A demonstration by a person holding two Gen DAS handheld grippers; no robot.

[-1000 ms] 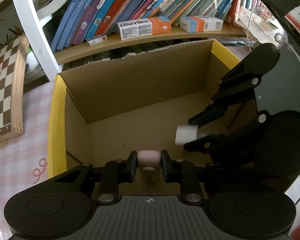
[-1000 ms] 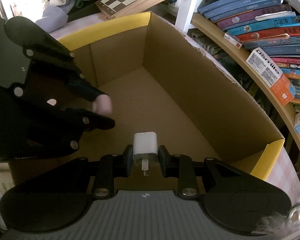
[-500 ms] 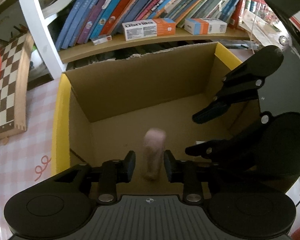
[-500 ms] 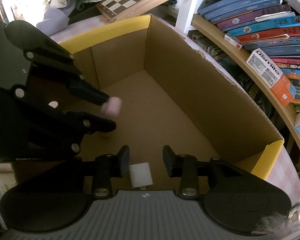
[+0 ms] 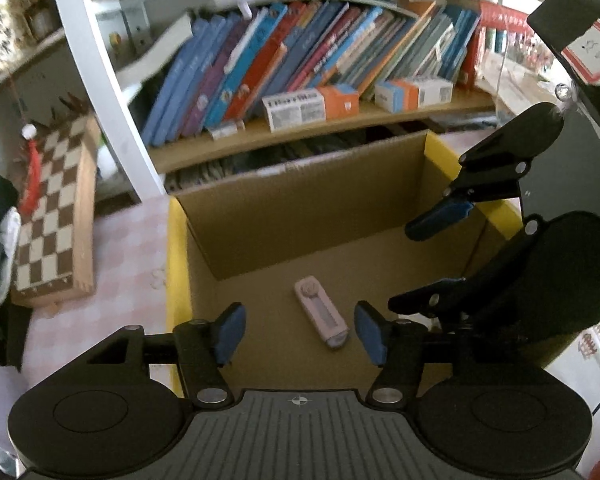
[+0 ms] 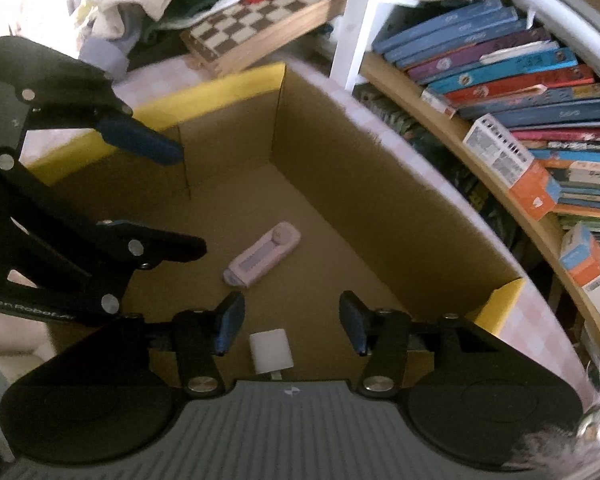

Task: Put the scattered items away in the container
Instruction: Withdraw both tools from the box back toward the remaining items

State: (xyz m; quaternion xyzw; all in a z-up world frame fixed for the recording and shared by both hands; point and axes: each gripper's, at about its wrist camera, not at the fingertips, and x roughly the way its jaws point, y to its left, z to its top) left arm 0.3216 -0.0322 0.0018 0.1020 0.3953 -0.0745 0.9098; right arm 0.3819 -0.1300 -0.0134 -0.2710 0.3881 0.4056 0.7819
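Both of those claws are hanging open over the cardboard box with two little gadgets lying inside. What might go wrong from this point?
1. The left claw and right claw sit close together above the cardboard box; pulling out carelessly might knock them together.
2. A claw finger might catch the box wall and drag or tip the box.
3. The pink device and white charger lie loose on the floor, so a jolt might bounce or shift them.
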